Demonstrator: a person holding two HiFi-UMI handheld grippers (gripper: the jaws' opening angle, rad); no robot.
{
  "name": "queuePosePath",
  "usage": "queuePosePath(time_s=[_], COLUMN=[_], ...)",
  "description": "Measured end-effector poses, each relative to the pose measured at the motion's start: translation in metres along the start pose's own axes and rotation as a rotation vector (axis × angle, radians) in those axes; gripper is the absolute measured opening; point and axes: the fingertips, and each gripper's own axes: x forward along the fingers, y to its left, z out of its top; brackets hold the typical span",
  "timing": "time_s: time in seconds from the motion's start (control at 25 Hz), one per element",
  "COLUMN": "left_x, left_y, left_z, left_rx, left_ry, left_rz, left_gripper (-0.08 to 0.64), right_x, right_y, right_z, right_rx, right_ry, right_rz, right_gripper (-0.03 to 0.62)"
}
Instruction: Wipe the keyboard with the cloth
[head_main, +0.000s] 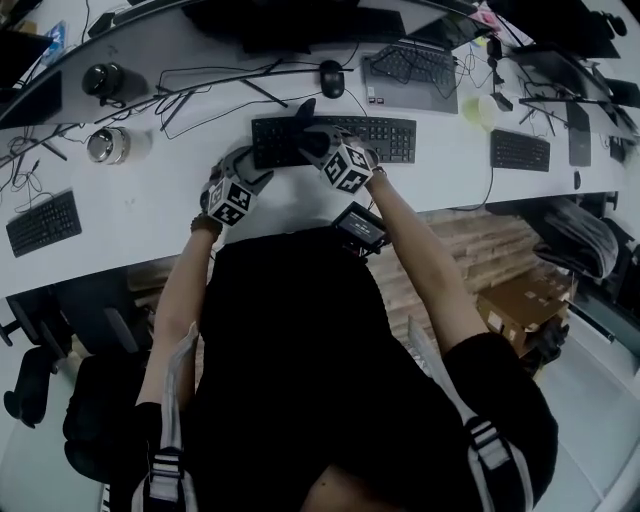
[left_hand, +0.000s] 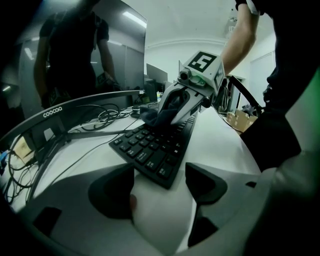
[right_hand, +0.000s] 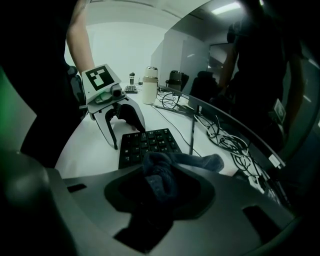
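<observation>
Right hand-held gripper (right_hand: 160, 172): clenched on the cloth (right_hand: 161, 176), jaws nearly together with the fabric bunched between the pads. Left hand-held gripper (left_hand: 160, 174): released, jaws apart, nothing pinched.

Cloth: dark blue-grey with a nubby terry surface, crumpled into a wad. One loose tail trails to the right of the jaws in the right gripper view.

Keyboard (head_main: 385, 137): black and full-size, low flat keys with pale legends, lying flat on the white bench (head_main: 150, 205) at upper centre of the head view.

Position: the cloth sits over the left half of the keyboard as the head view shows it.

View differences:
- Right gripper view: the only one that shows the cloth's weave and the clamp on it. It also shows the left hand-held gripper (right_hand: 127, 135) standing at the keyboard's (right_hand: 150, 142) far end, and a pale tumbler (right_hand: 150, 86) further back.
- Left gripper view: shows the right hand-held gripper (left_hand: 172, 109) from the front, with the cloth (left_hand: 156, 116) hanging under it down onto the keys. The near corner of the keyboard (left_hand: 150, 150) lies between the open jaws; contact with the pads cannot be told.
- Head view: both hand-held grippers at the keyboard, left (head_main: 250, 165) and right (head_main: 315, 140). The cloth is dark on dark there and hard to separate. Only this view gives the mouse (head_main: 331, 78) and a second keyboard (head_main: 520, 150) at right.
</observation>
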Motion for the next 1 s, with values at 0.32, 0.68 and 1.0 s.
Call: queuePosePath(time_s=[0.32,0.68,1.0], left_x=[0.001,0.0,0.002], left_y=[-0.004,-0.004,-0.004], left_z=[0.002,0.003,0.003], left_rx=[0.01,0.011,0.006], left_ry=[-0.012,-0.012,-0.009], left_rz=[0.002,0.002,0.0], left_gripper=[0.318,0.318,0.319], right_x=[0.013,0.029,0.04], right_y=[0.011,0.021,0.028], right_z=[0.019,0.04,0.054], right_rx=[-0.051,-0.105,-0.152], right_ry=[0.004,0.001,0.005], right_rz=[0.046,0.089,0.104], right_gripper=[0.127,0.127,0.129])
